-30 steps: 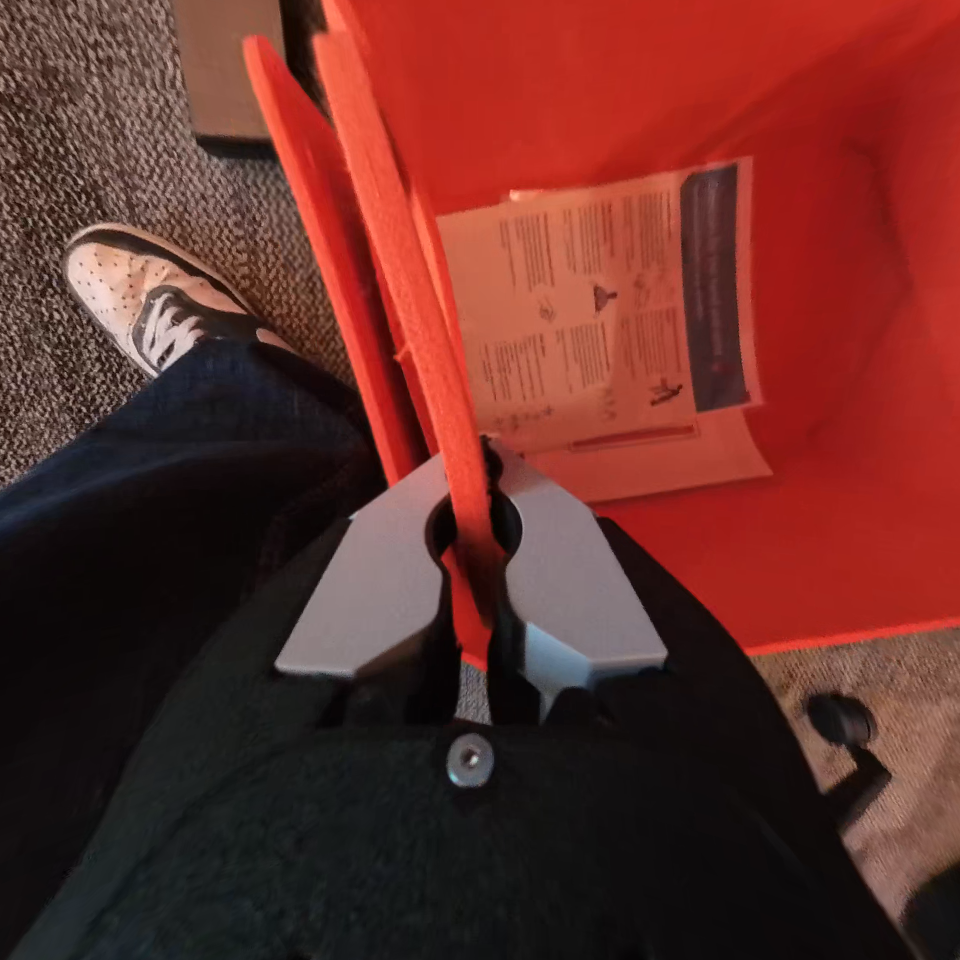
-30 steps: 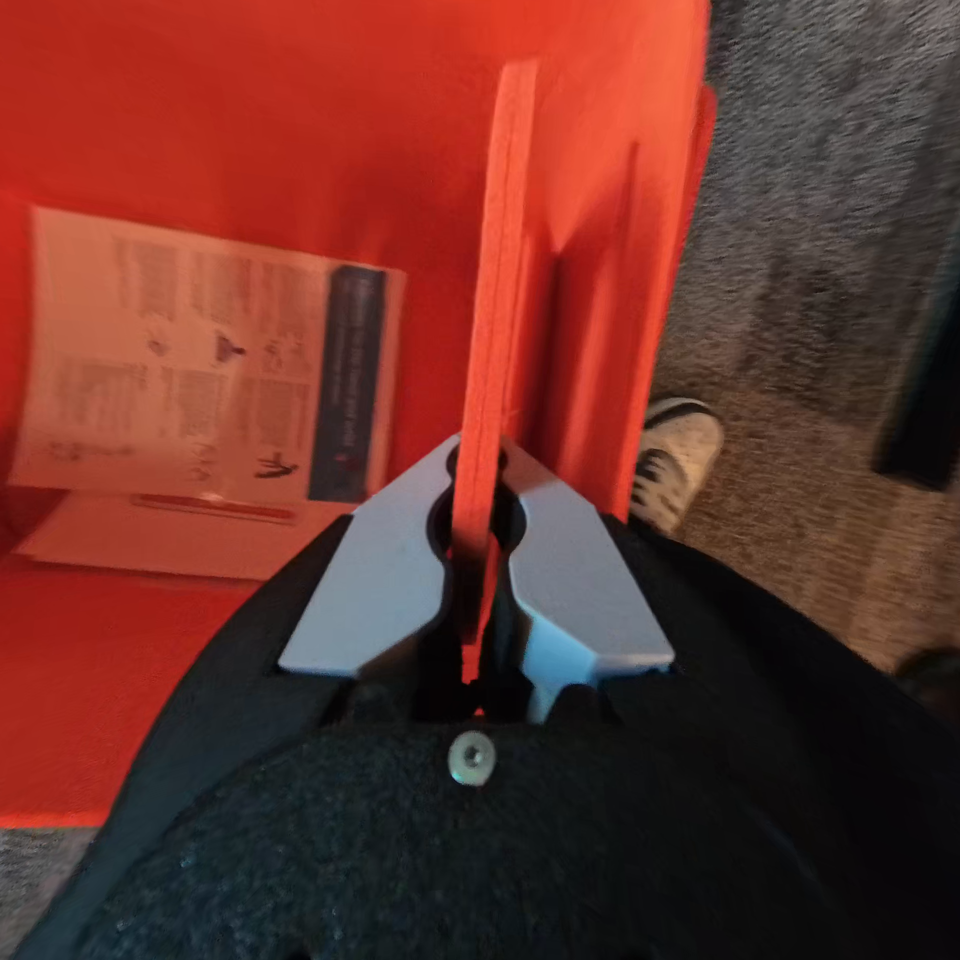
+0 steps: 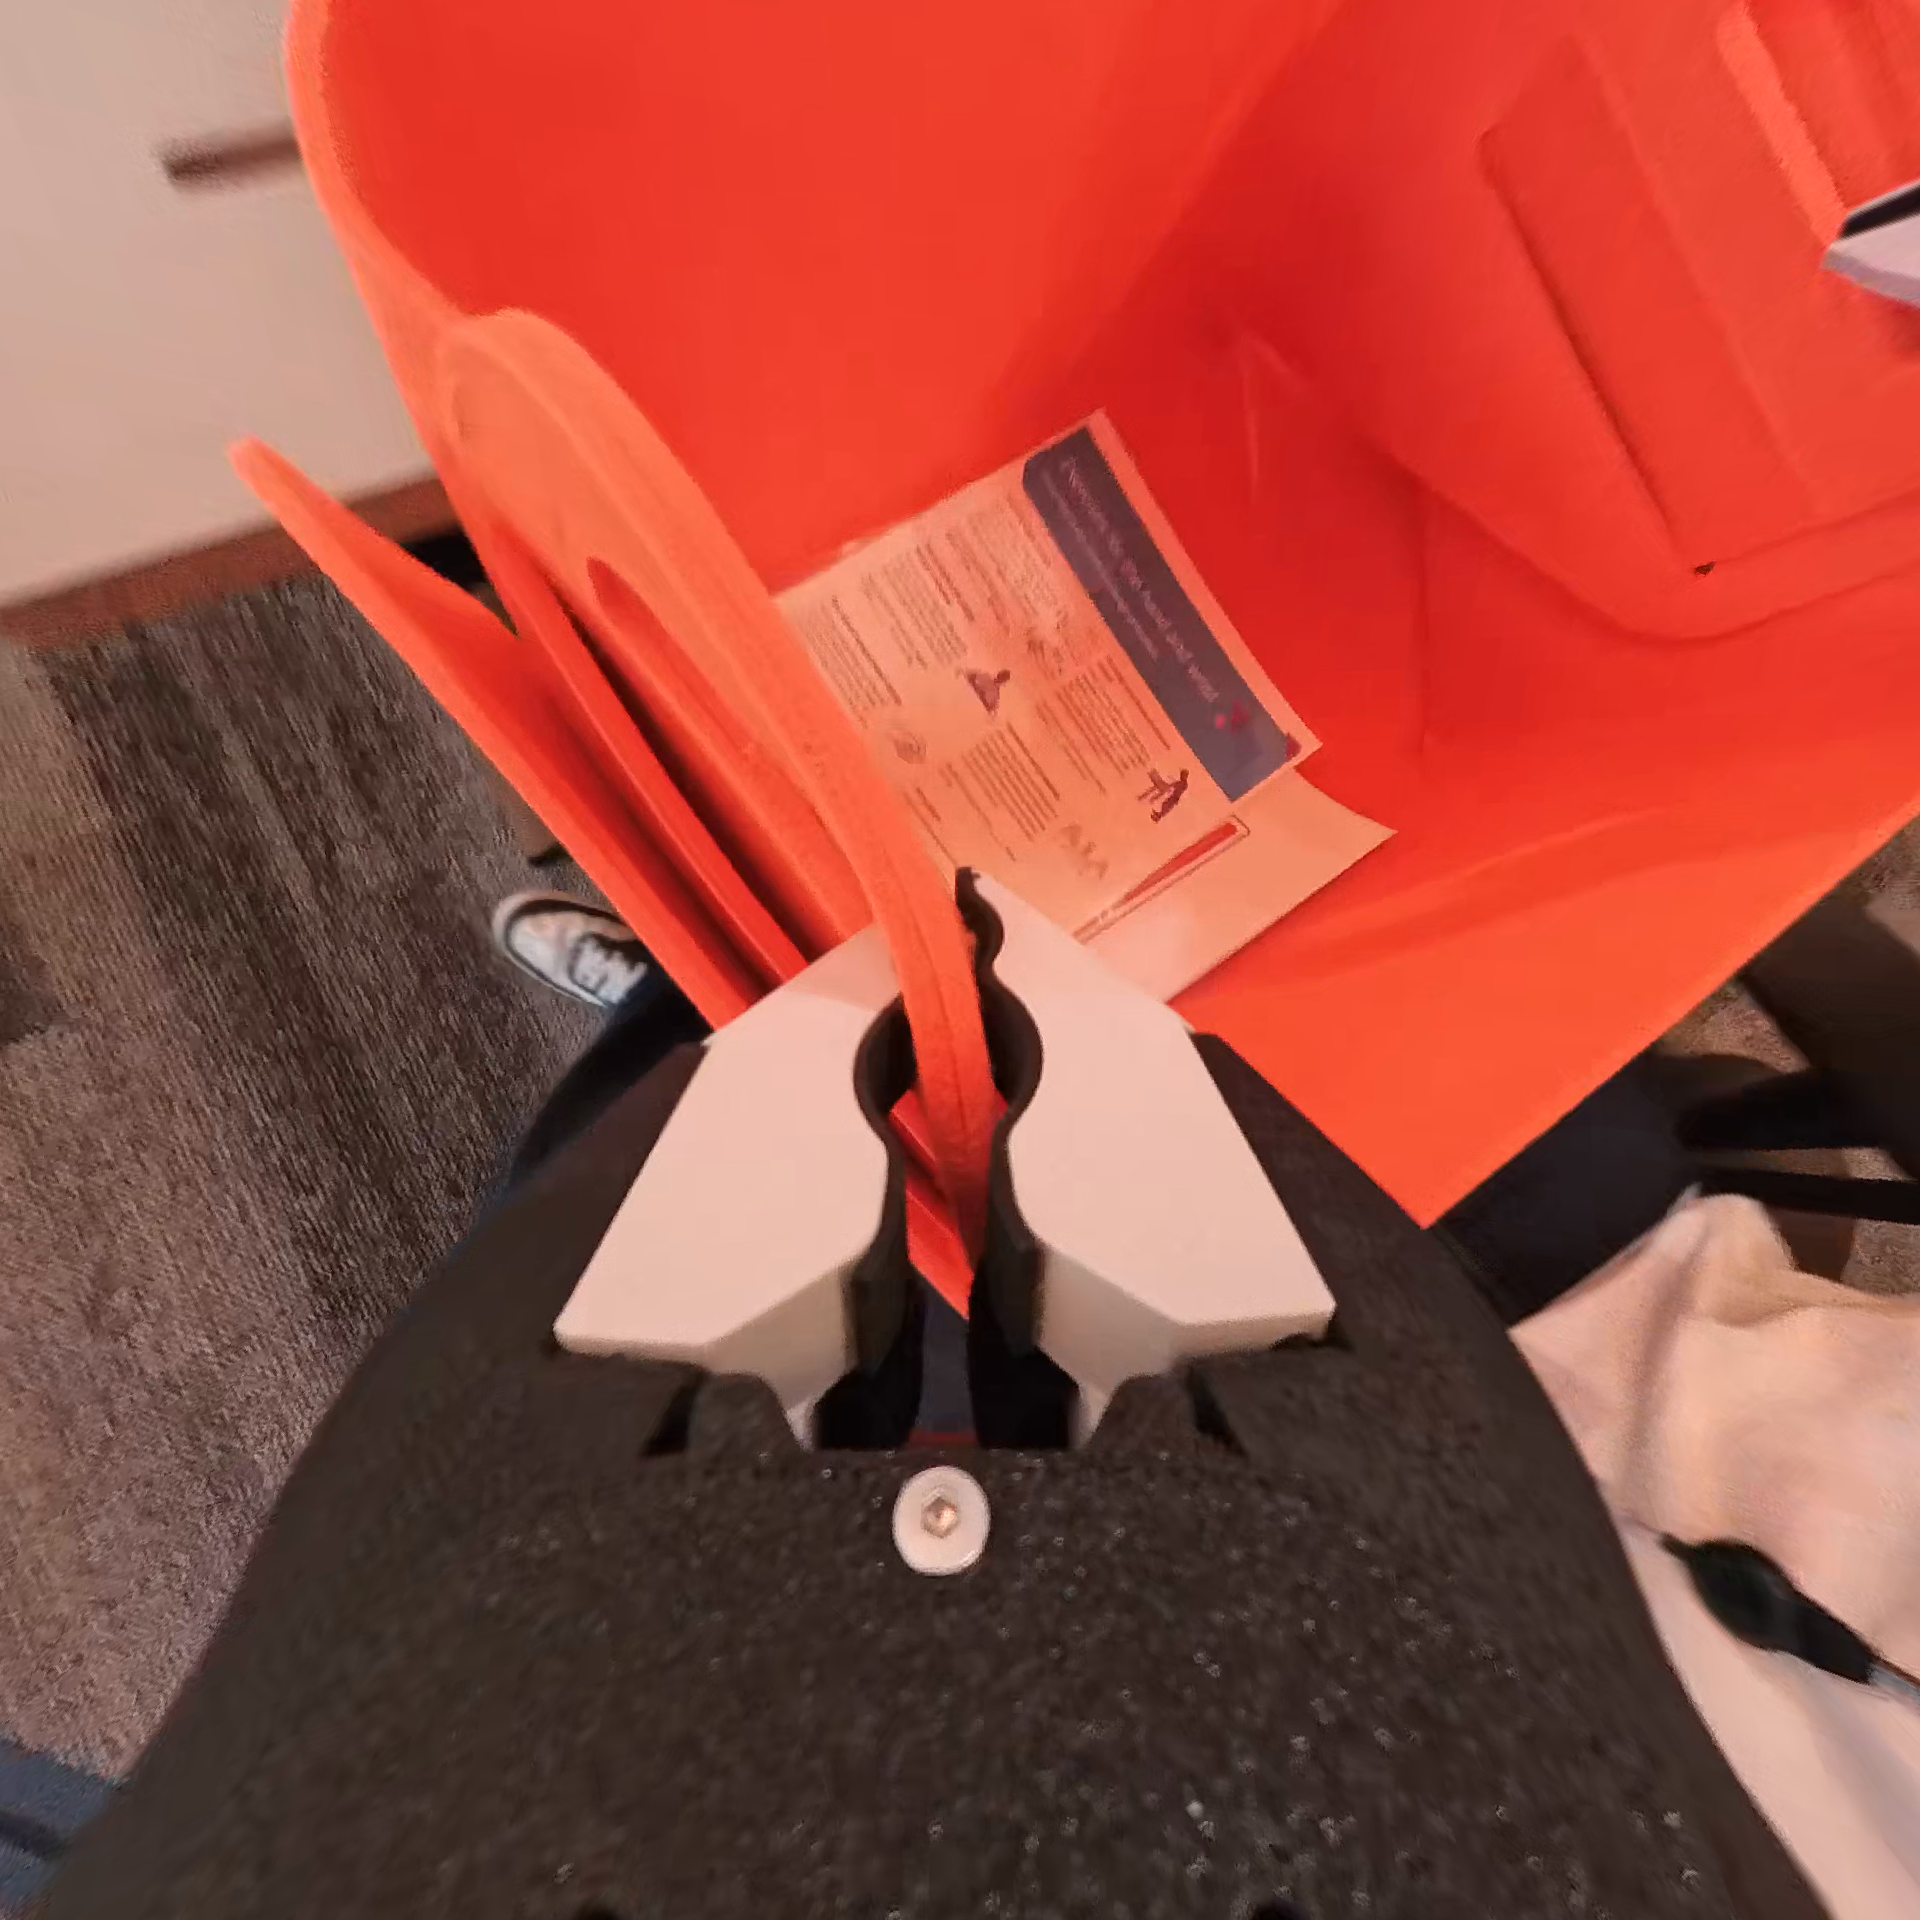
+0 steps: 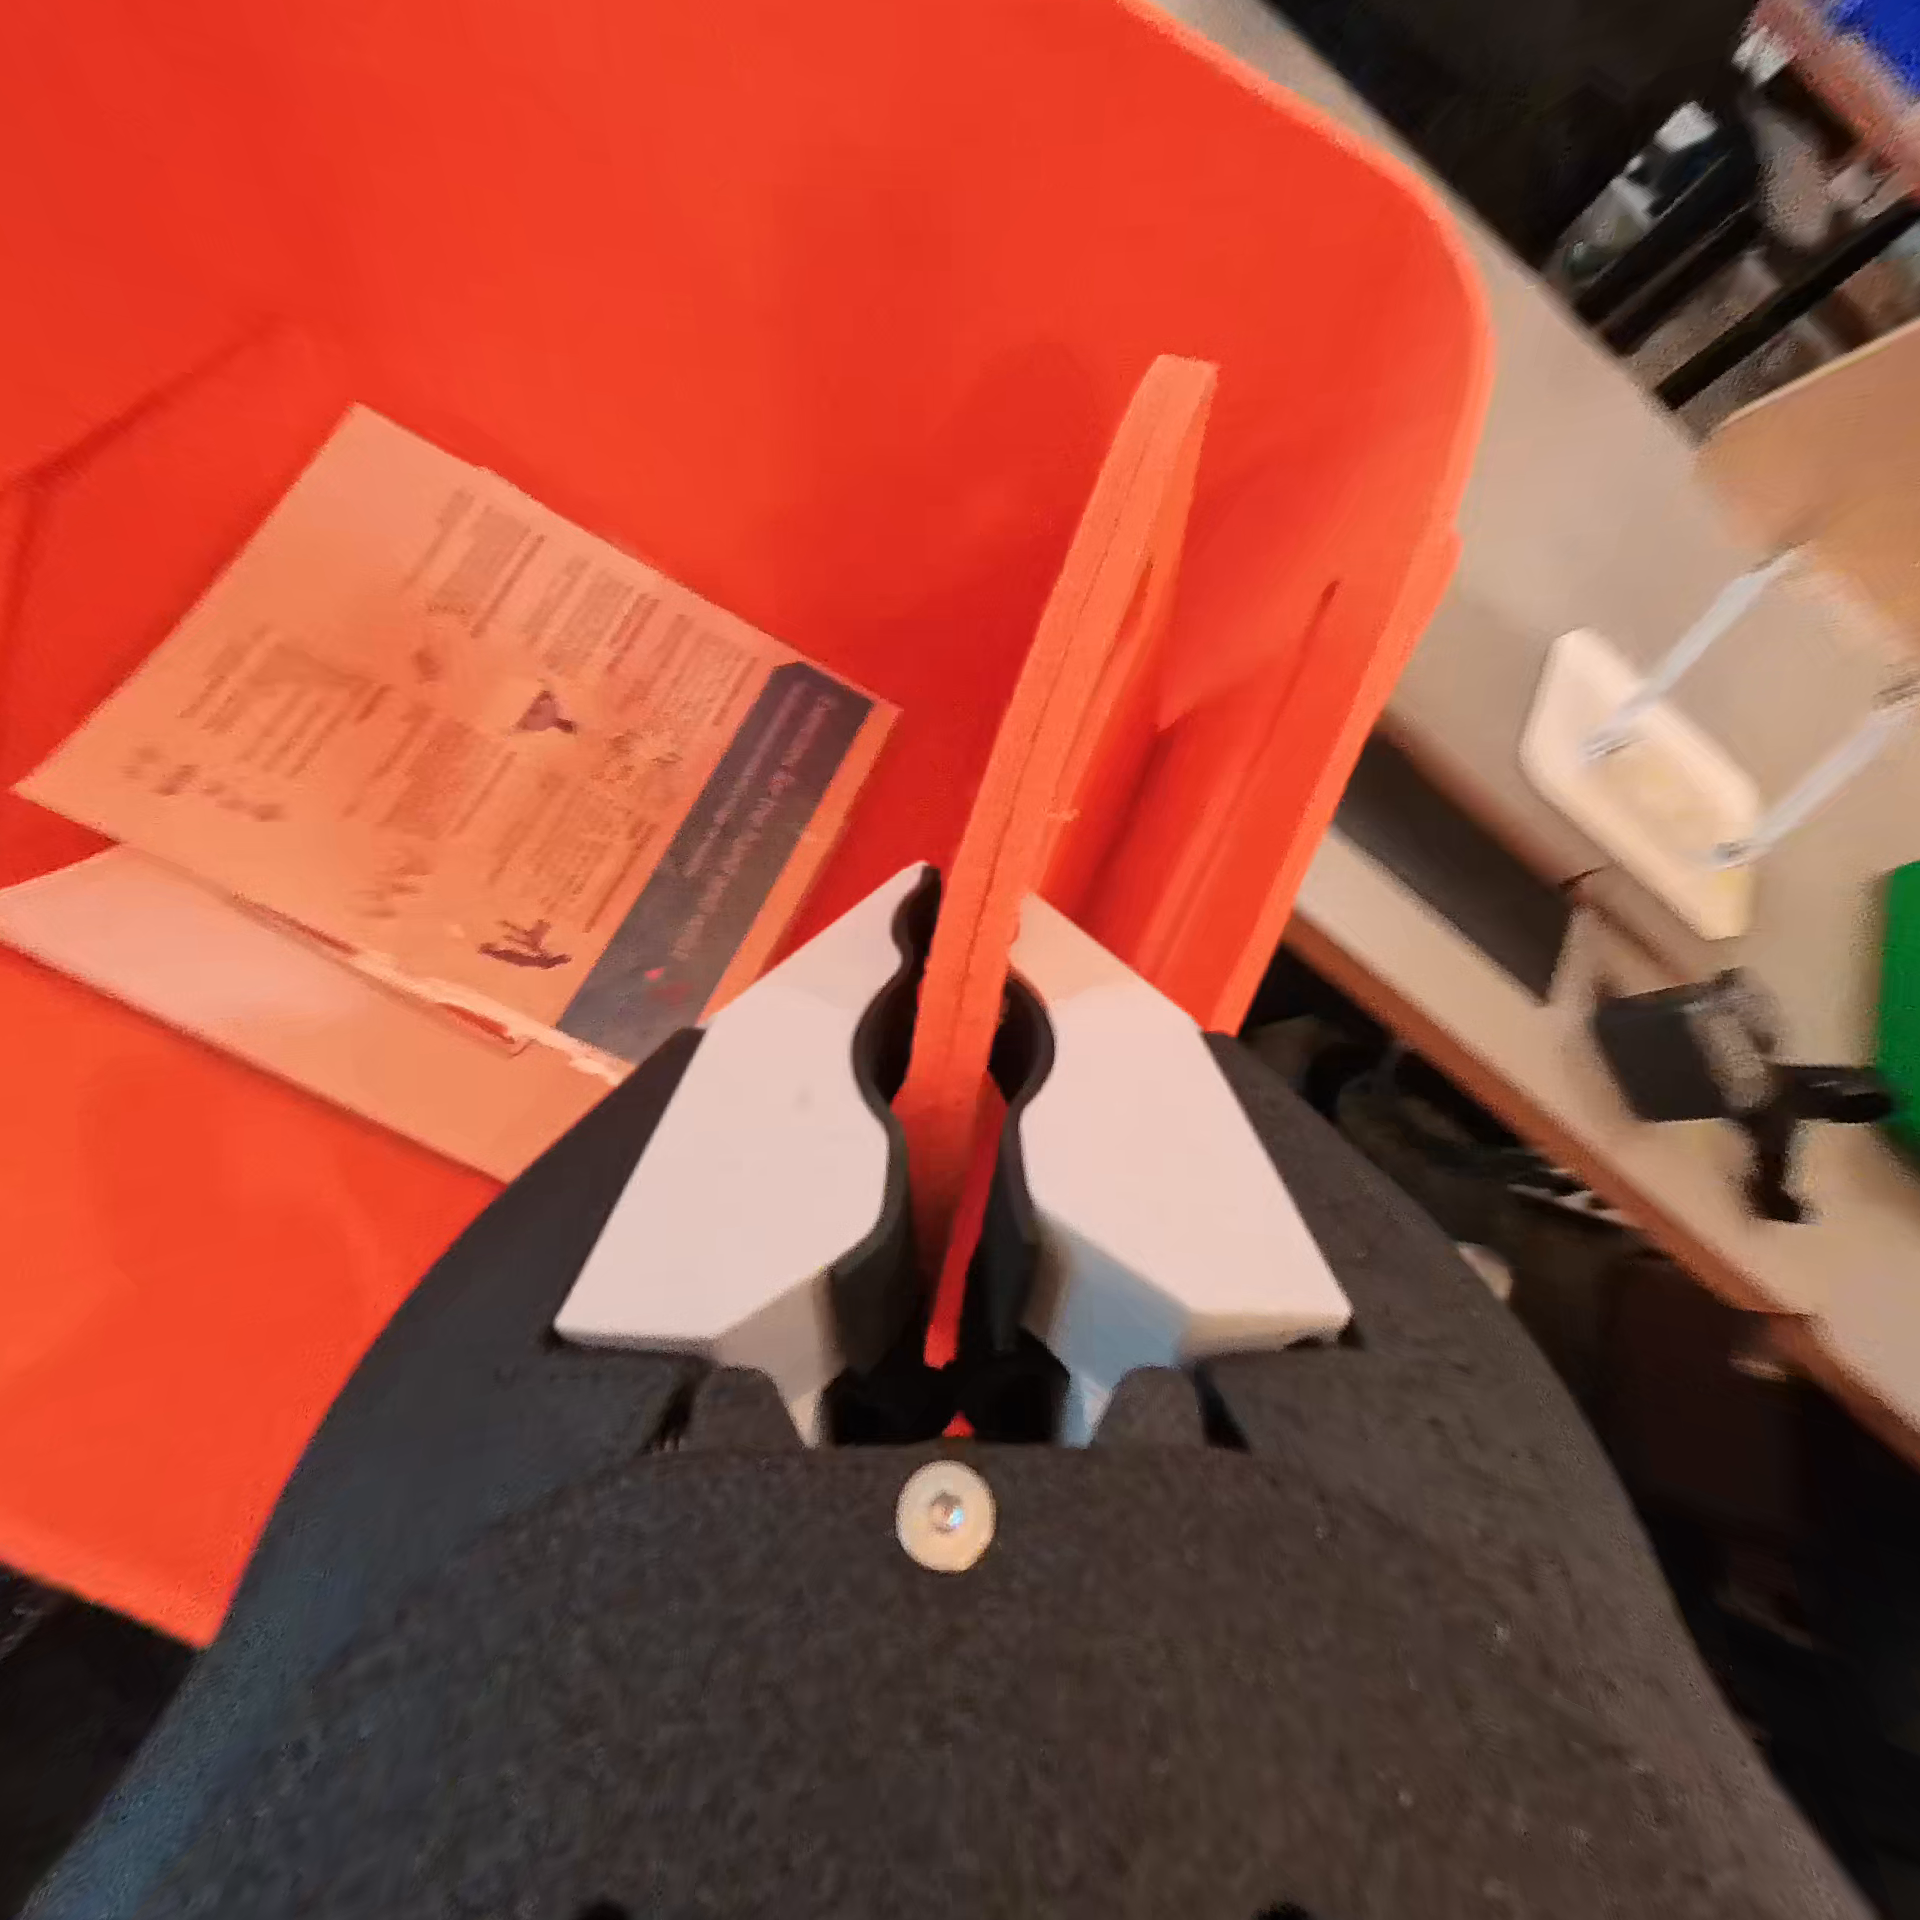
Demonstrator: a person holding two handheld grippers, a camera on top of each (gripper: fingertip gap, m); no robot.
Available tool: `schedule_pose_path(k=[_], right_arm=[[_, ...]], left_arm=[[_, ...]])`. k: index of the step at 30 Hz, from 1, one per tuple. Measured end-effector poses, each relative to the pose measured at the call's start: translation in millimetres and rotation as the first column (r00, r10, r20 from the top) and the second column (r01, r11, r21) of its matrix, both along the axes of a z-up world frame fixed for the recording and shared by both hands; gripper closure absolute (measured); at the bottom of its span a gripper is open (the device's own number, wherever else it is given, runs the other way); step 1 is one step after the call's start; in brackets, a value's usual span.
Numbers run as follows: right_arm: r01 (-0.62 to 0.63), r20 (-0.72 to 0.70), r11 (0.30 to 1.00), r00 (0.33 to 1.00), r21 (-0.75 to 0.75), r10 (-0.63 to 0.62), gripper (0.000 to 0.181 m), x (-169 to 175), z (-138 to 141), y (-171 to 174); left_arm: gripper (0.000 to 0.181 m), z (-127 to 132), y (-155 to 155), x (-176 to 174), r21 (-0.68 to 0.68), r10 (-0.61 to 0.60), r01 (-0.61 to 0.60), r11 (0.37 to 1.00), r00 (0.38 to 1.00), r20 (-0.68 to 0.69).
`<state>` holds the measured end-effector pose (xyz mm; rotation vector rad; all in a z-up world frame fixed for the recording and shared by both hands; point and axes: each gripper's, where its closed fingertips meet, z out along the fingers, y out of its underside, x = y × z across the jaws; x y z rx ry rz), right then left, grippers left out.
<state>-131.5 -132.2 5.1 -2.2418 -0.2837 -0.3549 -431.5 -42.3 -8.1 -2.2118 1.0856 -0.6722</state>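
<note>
**Left gripper.** The left gripper (image 3: 935, 925) is clamped on an orange felt handle strap (image 3: 727, 623). The strap runs through the round notch between the grey fingers (image 3: 769, 1164) and leaves no free gap there. A second orange felt flap (image 3: 416, 623) lies just outside the held strap, apart from the jaws.

**Right gripper.** The right gripper (image 4: 971, 894) is closed on another upright felt handle flap (image 4: 1081, 727), gripped edge-on near its lower end. A slotted flap (image 4: 1320, 748) stands just beyond it, not gripped.

**Held item.** Both handles belong to one orange felt bag (image 3: 831, 260). It hangs open between the two grippers with its mouth toward the cameras. The walls are thick and matte and hold their shape, with rounded upper corners. An inner pocket (image 3: 1662, 364) is sewn to one wall.

**Contents.** A printed leaflet (image 3: 1039, 686) with a dark blue band lies flat on the bag's bottom, over a plain white sheet (image 3: 1309, 842).

**Surroundings.** In the left wrist view, grey carpet (image 3: 208, 935) and a black-and-white shoe (image 3: 577, 951) show below, with a cream cloth (image 3: 1714, 1403) to the right. In the right wrist view, a worktop (image 4: 1558, 1039) beside the bag carries a white tray (image 4: 1631, 790) and a black device (image 4: 1714, 1049), both blurred.
</note>
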Motion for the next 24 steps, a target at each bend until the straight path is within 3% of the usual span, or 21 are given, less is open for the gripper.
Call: schedule_pose_path(k=[5,8,11,17,22,24], right_arm=[[0.029,0.070,1.000,0.997,-0.011,-0.028,0.178,42.5,94.0,57.5],[0.013,0.078,1.000,0.997,-0.002,-0.012,0.178,67.2,132.3,110.8],[-0.014,0.049,1.000,0.999,-0.020,0.015,0.178,88.6,148.1,173.1],[-0.039,0.089,0.982,0.994,-0.186,0.057,0.178,133.1,102.4,270.3],[-0.106,-0.007,0.940,0.994,-0.324,0.109,0.176,153.5,36.5,309.1],[-0.184,-0.083,0.945,0.982,-0.272,0.168,0.176,145.7,32.5,319.7]], left_arm=[[0.179,99.6,41.9,36.2,-0.024,0.003,-0.002,1.000,0.997,0.078],[0.179,130.9,81.5,53.3,-0.013,0.027,-0.026,1.000,0.997,0.067],[0.179,145.8,122.8,63.8,-0.019,0.051,-0.050,0.999,0.996,0.077],[0.177,121.9,187.1,84.4,-0.249,0.130,-0.081,0.965,0.973,0.189],[0.173,80.3,199.5,109.5,-0.314,0.119,-0.032,0.949,0.958,0.262],[0.167,77.1,198.2,120.8,-0.293,0.111,-0.003,0.956,0.928,0.355]])
